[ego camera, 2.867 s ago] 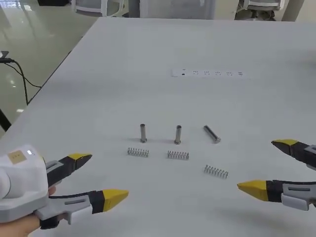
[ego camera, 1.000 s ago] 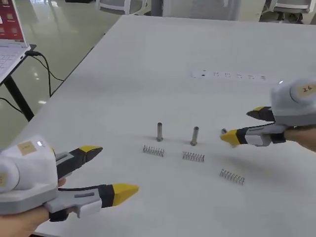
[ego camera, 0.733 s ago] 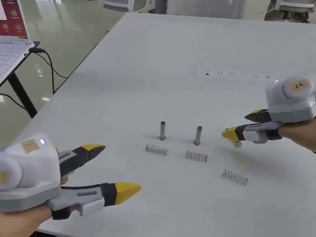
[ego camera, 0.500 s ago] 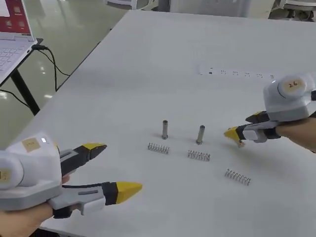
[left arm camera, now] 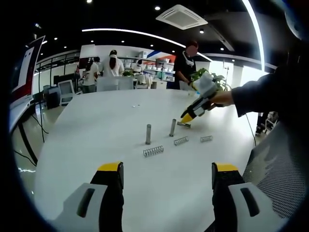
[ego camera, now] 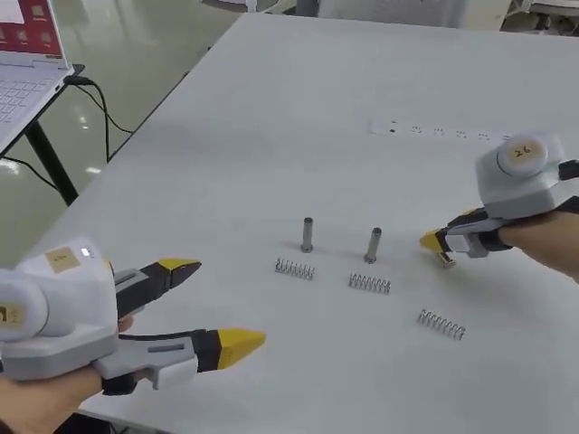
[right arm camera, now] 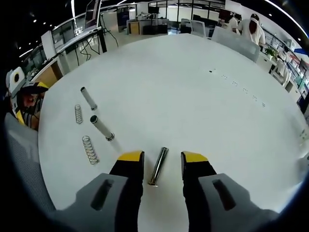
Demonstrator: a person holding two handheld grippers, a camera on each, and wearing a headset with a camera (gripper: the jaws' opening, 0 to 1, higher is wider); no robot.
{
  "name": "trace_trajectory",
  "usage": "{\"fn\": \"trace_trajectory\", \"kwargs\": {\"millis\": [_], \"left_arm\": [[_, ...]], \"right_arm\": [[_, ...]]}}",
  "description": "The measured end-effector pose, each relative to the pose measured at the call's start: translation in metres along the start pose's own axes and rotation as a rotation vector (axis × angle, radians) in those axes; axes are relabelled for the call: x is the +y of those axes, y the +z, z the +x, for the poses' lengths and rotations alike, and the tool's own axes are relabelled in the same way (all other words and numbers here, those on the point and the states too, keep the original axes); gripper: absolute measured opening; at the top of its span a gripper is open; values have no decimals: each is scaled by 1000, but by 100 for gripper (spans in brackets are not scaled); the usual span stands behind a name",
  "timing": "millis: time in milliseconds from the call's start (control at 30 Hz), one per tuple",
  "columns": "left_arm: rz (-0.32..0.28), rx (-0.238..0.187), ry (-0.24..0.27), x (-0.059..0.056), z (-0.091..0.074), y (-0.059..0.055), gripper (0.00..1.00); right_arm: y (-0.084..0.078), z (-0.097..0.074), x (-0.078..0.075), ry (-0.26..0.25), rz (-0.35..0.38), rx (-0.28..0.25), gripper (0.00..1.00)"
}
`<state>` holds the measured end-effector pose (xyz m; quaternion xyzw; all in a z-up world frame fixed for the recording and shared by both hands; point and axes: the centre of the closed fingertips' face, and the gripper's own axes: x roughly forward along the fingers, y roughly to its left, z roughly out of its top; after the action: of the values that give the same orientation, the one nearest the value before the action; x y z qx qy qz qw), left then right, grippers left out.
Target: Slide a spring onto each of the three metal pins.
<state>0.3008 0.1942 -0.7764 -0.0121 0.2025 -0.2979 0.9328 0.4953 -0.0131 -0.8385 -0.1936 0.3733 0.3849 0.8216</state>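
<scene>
On the smooth white tabletop [ego camera: 271, 117], two slim steel cylinders, the left pin [ego camera: 308, 234] and the middle pin [ego camera: 374, 245], are seen upright. A coiled wire spring, the left spring [ego camera: 295, 268] and the middle spring [ego camera: 369, 284], lies just at 6 o'clock of each. At their 3 o'clock the third pin [right arm camera: 158, 166] lies flat, straddled by the yellow-tipped right gripper [right arm camera: 161, 157] with its jaws apart and a gap on either side. The third spring [ego camera: 441, 324] lies at 6 o'clock of it. At 8 o'clock, well apart, the left gripper [ego camera: 217, 303] is held with its jaws spread wide.

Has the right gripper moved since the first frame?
Yes. The right gripper went from near the lone spring up to the lying pin, right of the upright pins; its tongs straddle it.
</scene>
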Motion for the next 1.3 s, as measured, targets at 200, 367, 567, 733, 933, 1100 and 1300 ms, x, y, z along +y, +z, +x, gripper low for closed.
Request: {"fn": "trace_trajectory", "kwargs": {"millis": [200, 367, 567, 733, 933, 1100, 1300], "left_arm": [[-3, 2, -2, 0, 1, -2, 73], [-4, 2, -2, 0, 1, -2, 73], [-4, 1, -4, 1, 2, -2, 73], [-5, 2, -5, 1, 3, -1, 72], [-6, 3, -7, 1, 3, -2, 72], [-9, 2, -6, 2, 2, -2, 72], [-13, 0, -2, 3, 2, -2, 72]], "right_arm": [[0, 5, 1, -5, -2, 17, 28], [-3, 9, 1, -6, 4, 44, 26], [-4, 12, 1, -5, -2, 62, 23], [-5, 14, -2, -11, 9, 79, 21], [-7, 16, -2, -10, 18, 96, 19], [-7, 17, -1, -7, 17, 105, 18], [-9, 19, -2, -12, 24, 121, 17]]}}
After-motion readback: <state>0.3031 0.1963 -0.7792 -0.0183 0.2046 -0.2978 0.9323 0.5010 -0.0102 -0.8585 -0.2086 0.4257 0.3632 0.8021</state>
